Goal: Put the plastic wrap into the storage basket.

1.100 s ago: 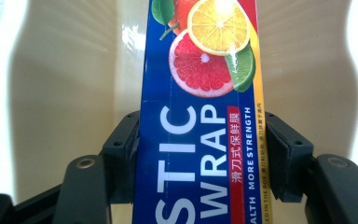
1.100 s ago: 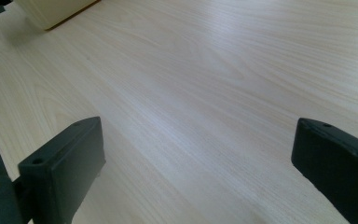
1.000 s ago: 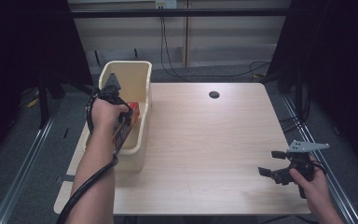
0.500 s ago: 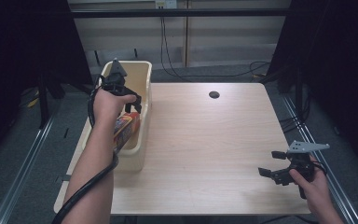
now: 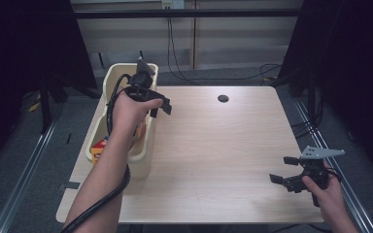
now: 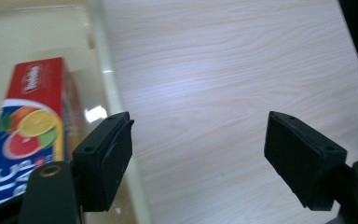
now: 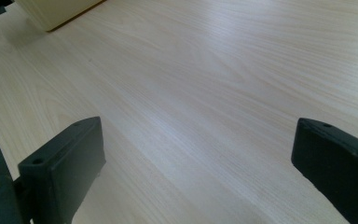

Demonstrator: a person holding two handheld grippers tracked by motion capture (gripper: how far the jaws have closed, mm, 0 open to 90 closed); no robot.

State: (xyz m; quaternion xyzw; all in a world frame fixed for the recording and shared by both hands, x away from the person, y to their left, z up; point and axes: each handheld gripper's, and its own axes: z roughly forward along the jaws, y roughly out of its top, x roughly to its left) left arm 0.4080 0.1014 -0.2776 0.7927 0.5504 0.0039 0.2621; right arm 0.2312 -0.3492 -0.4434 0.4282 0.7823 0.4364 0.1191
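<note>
We are holding our left claw [image 5: 161, 104] up over the right edge of the cream bin [image 5: 144, 141], at the left side of the tabletop [image 5: 223, 150]. Its jaws have just been opening, and now they are standing wide apart with nothing between them. In the left gripper view we are looking down past the two black pads [image 6: 107, 158] at bare wood on one side and the inside of the bin on the other.

The red box [image 6: 25, 121] is lying down inside the bin, close to the wall nearest the tabletop. It has pictures of an orange, a lemon and a grapefruit on it, and some white letters we cannot read in full. In the high view we are seeing just a bit of it, orange and red, peeking out beside our left arm [image 5: 99, 148].

We are thinking the box is made of thin card, so it is probably light and stiff, but it could get squashed if we squeeze too hard. Its shiny skin may be a little slippery. It is long and thin, so a good place to take hold would be across its narrow sides near the middle, so it is not tipping.

Our right claw [image 5: 284, 170] is resting low near the right front corner of the tabletop, well apart from the bin. Its jaws are wide open too and are holding nothing.
</note>
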